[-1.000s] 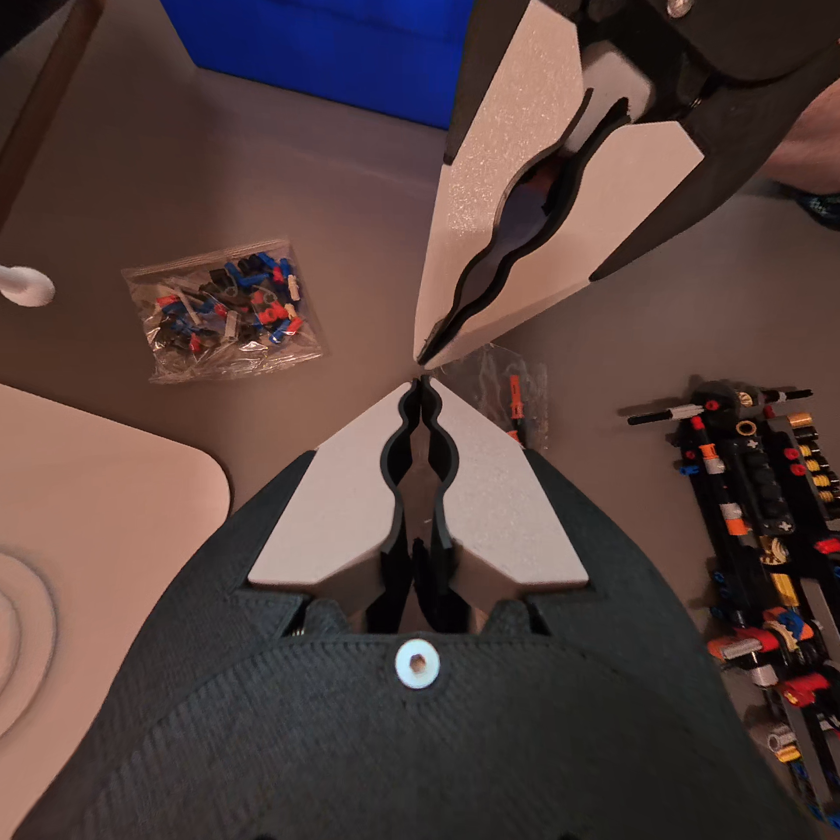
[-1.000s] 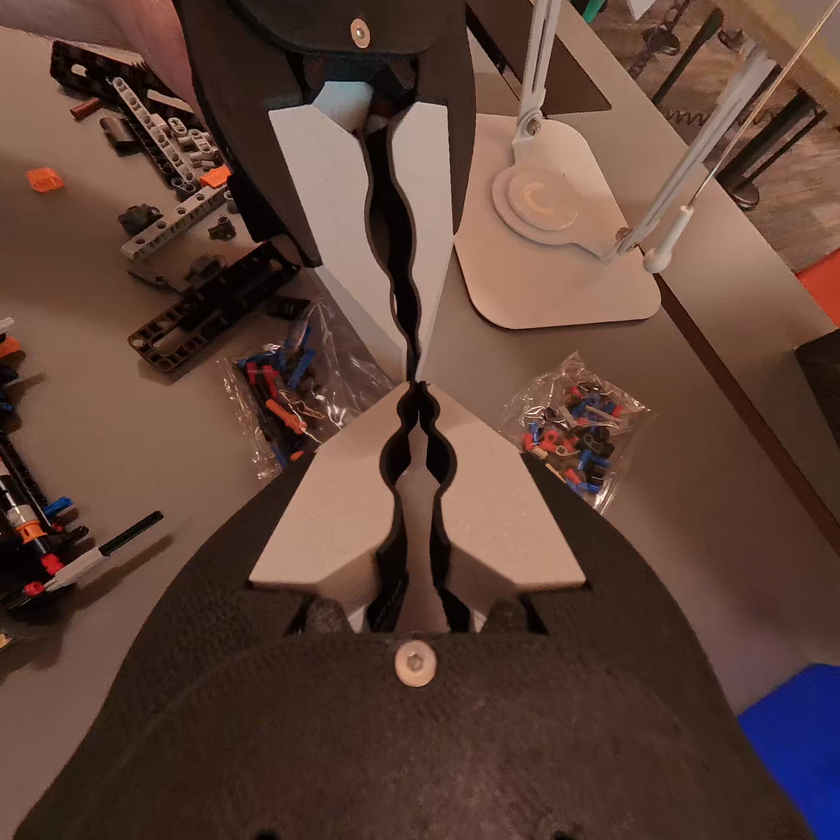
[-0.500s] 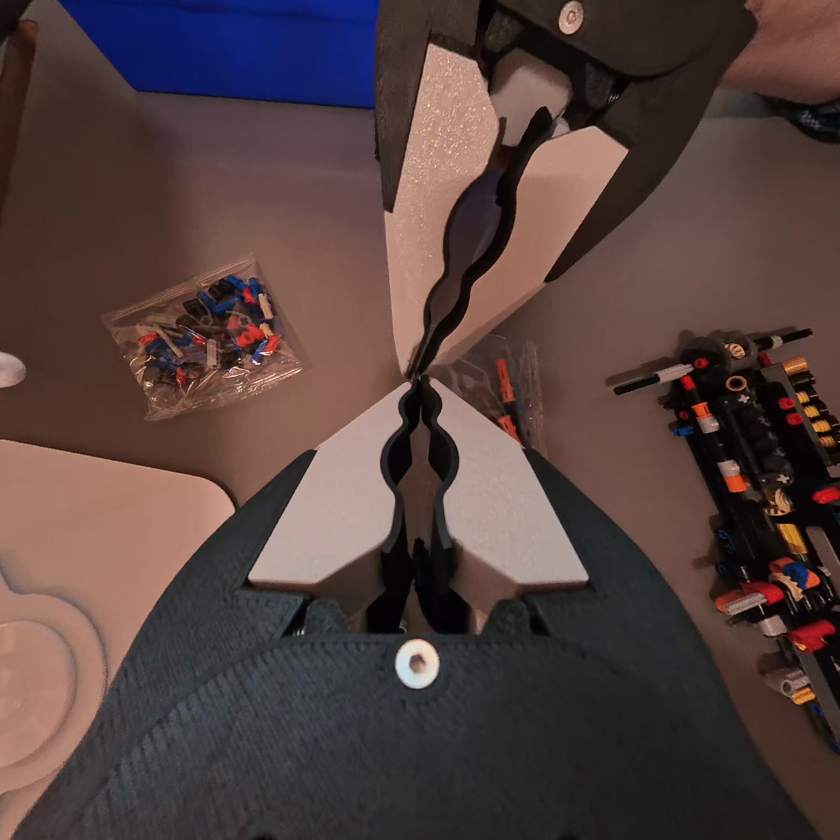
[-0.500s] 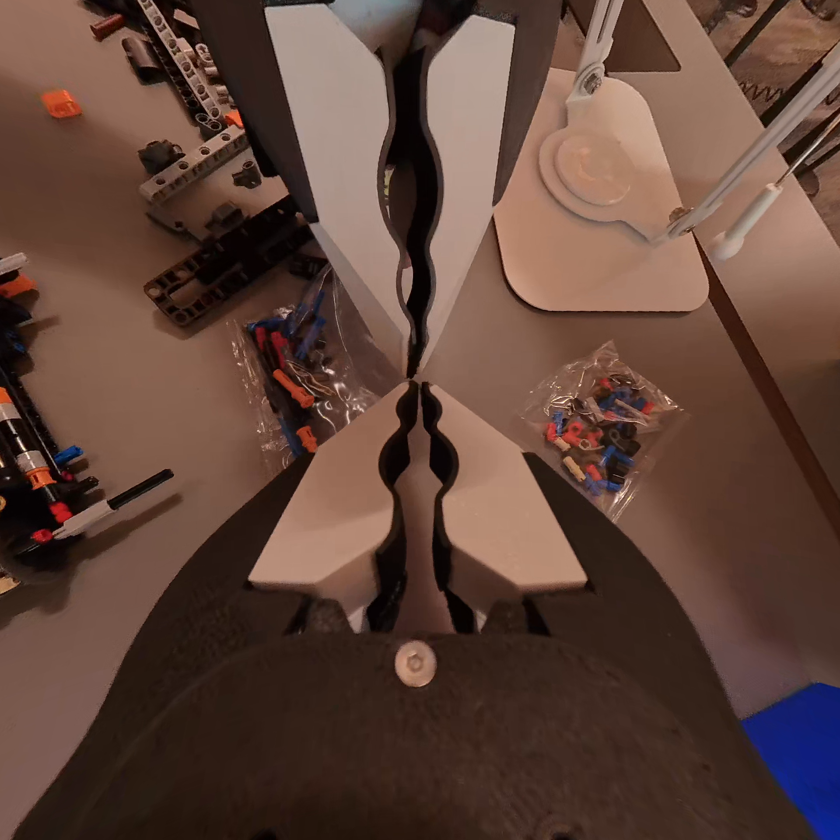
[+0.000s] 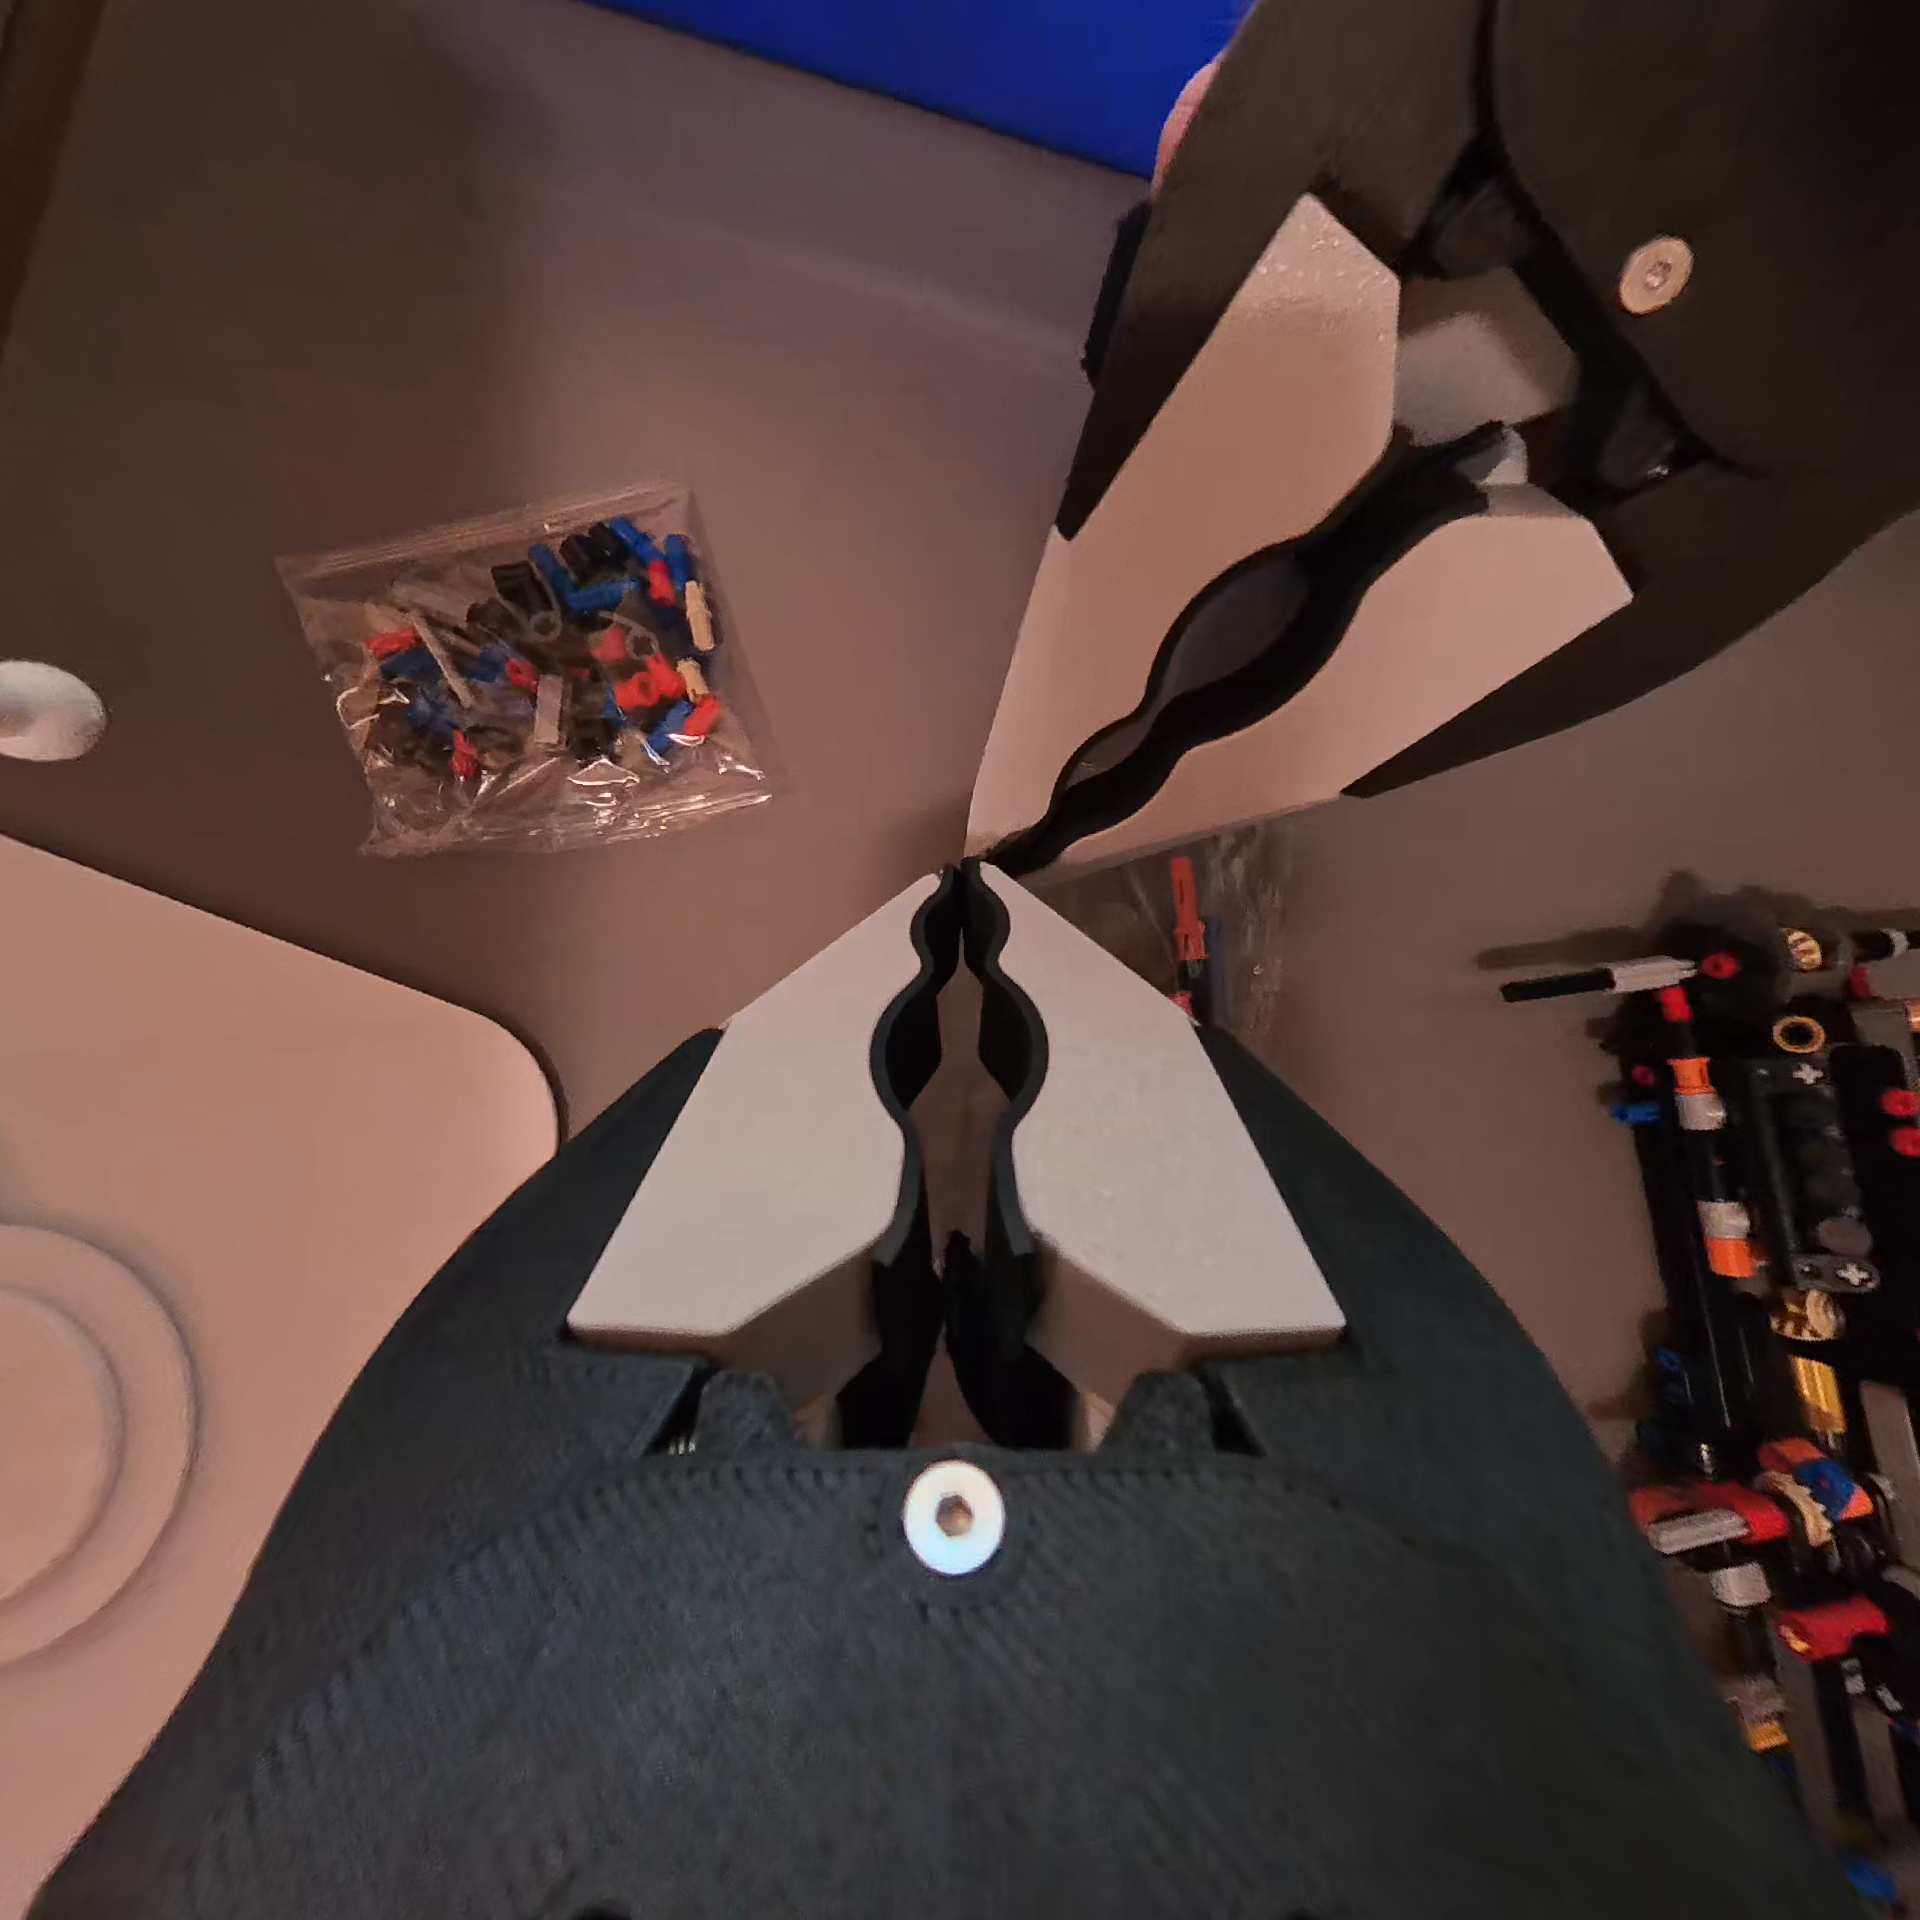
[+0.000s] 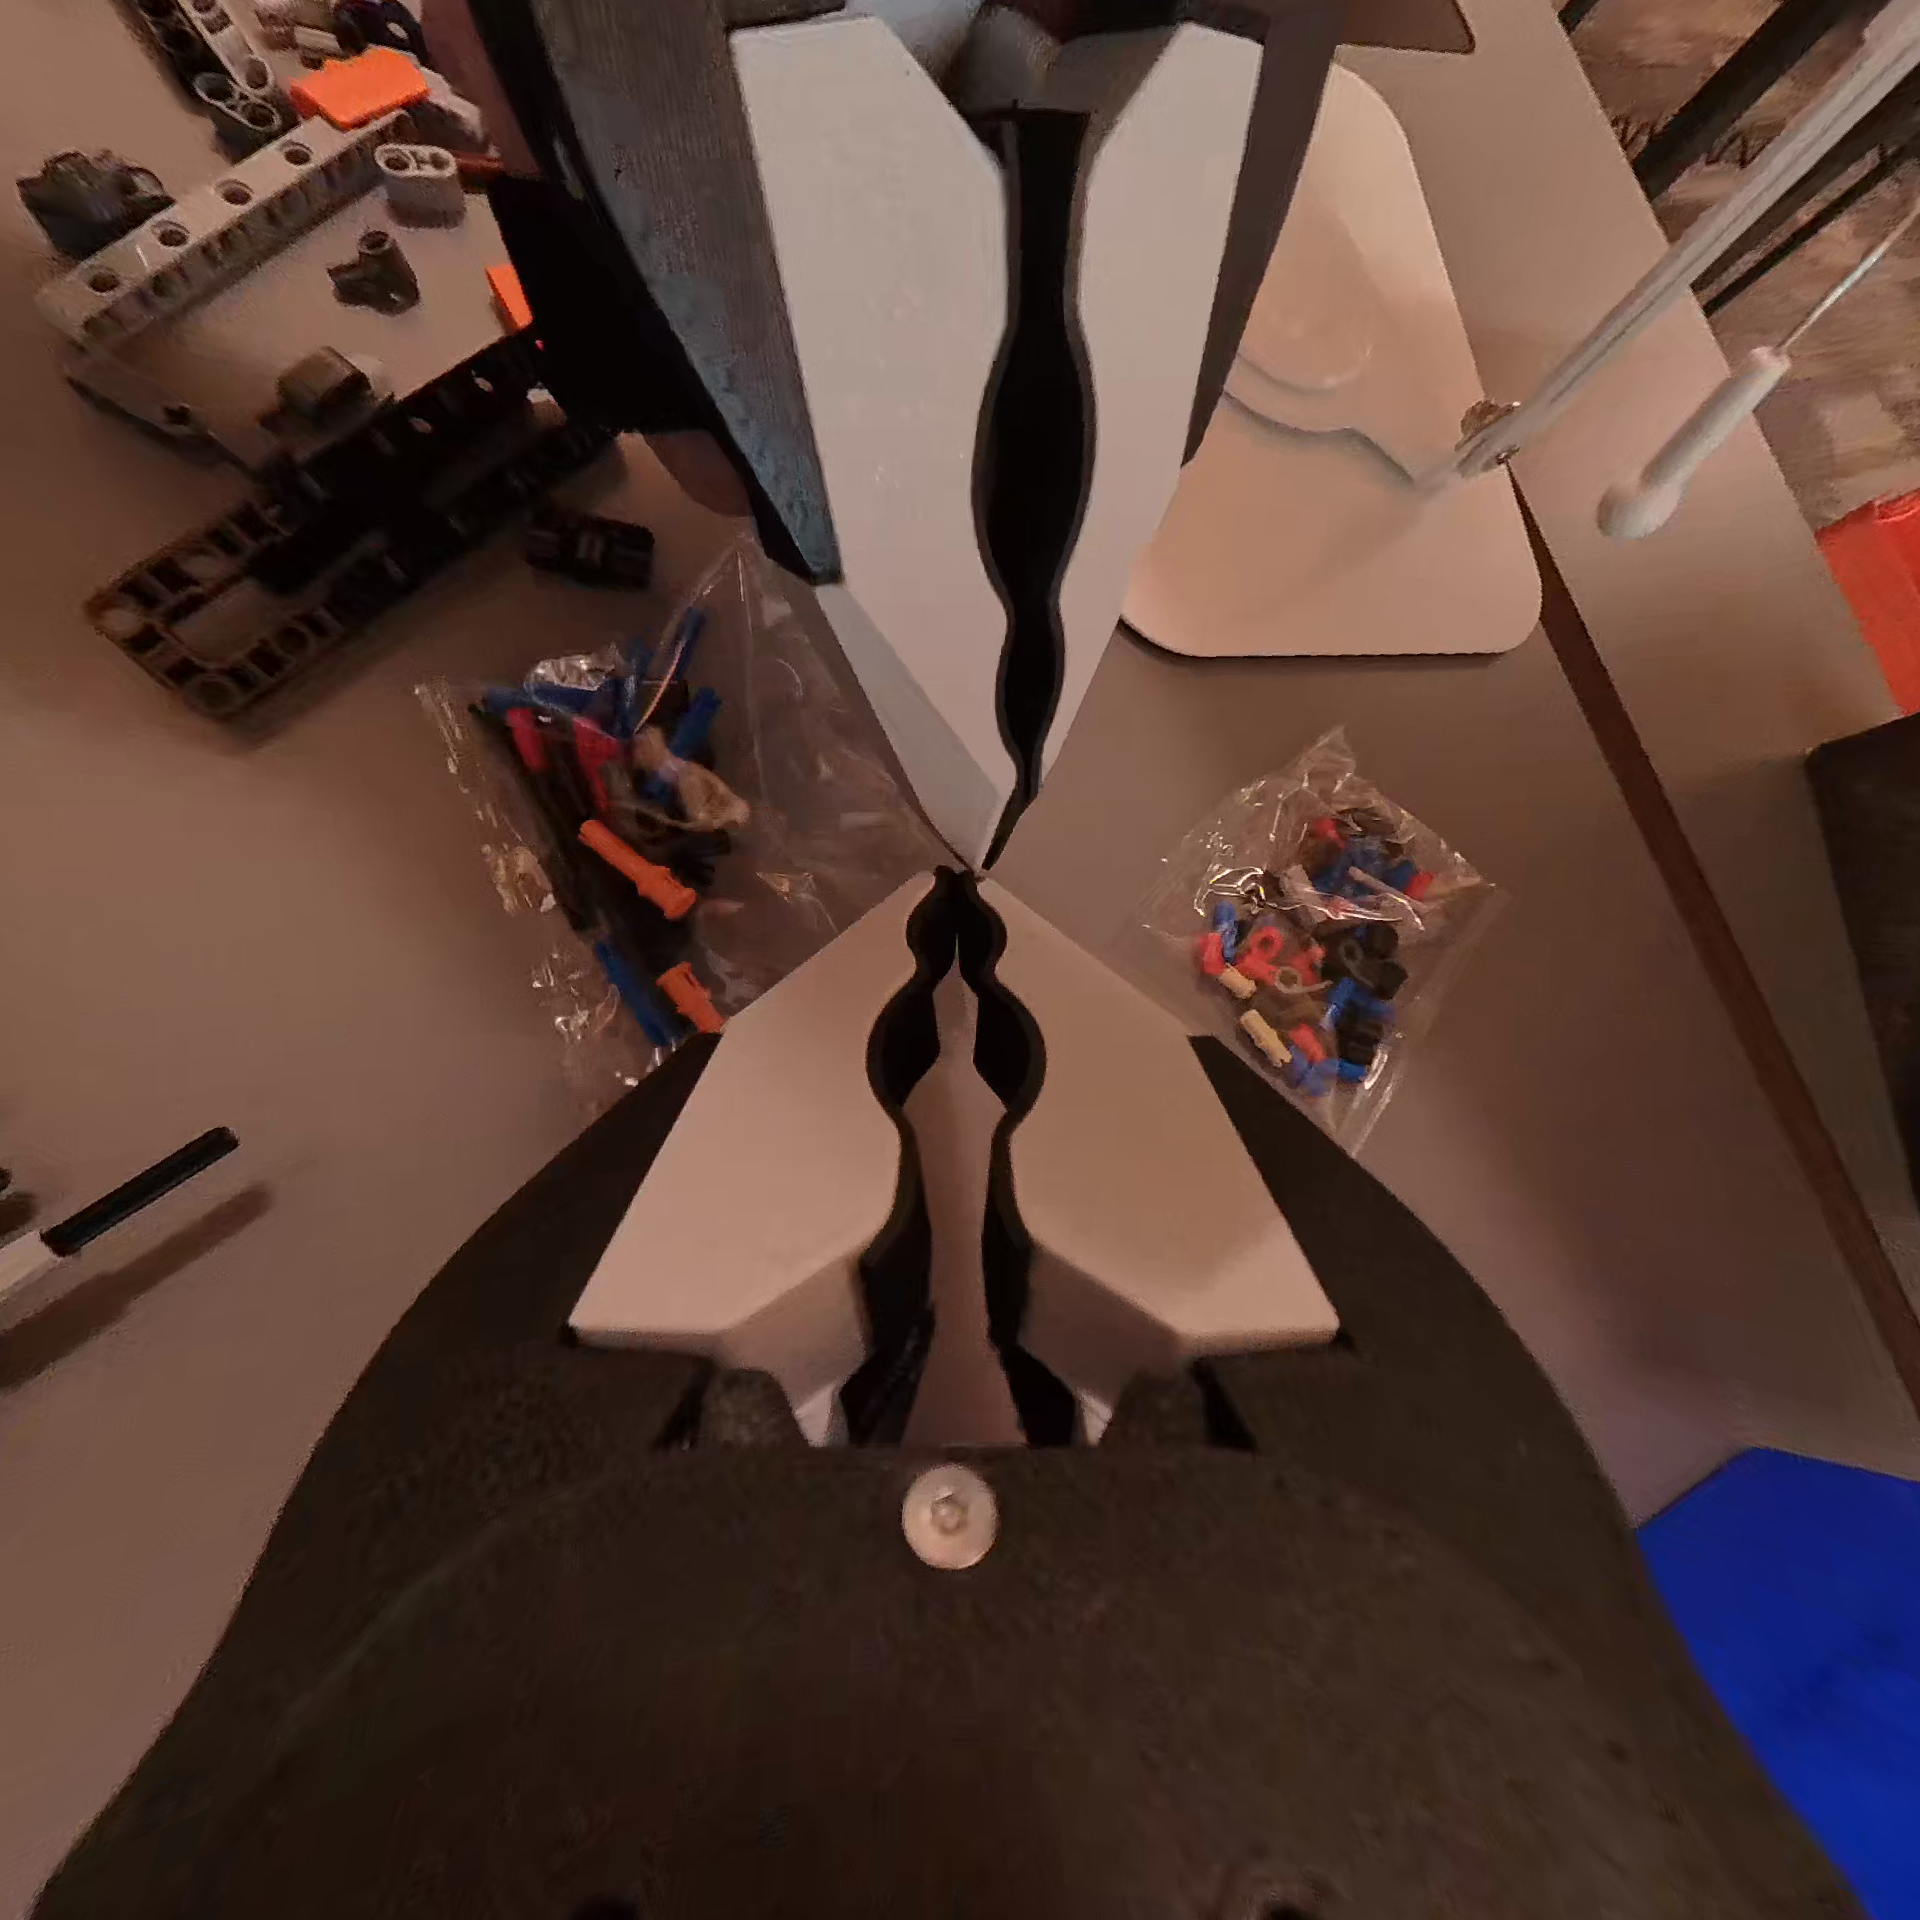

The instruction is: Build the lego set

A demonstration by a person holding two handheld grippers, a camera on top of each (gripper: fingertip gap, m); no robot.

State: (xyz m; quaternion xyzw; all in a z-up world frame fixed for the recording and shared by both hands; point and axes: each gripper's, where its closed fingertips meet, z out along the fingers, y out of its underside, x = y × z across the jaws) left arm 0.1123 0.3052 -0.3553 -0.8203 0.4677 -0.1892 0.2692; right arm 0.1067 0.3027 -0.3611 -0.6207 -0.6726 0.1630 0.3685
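Now the two tools meet tip to tip above the worktop (image 5: 727,343). The left tool (image 5: 958,871) has its fingers pressed together at the tips with nothing between them, and the right tool (image 6: 958,875) is closed the same way, empty as well. Compared with half a second ago, the right tool has swung — in the left wrist view it now comes in from the upper right rather than from straight above, and the left tool fills more of the right wrist view.

Just beneath the tips lies an opened clear bag (image 6: 623,821) with blue, black and orange pins. A second bag of small parts (image 5: 530,665), still sealed by the look of it, lies apart from it — two bags in all. Farther out sits the long, partly built lego chassis (image 5: 1766,1247) in black with red, orange and gold bits. Beyond the opened bag rests one black frame (image 6: 312,592) and grey beams (image 6: 208,249). One white lamp base (image 6: 1340,540) stands at the worktop's edge.
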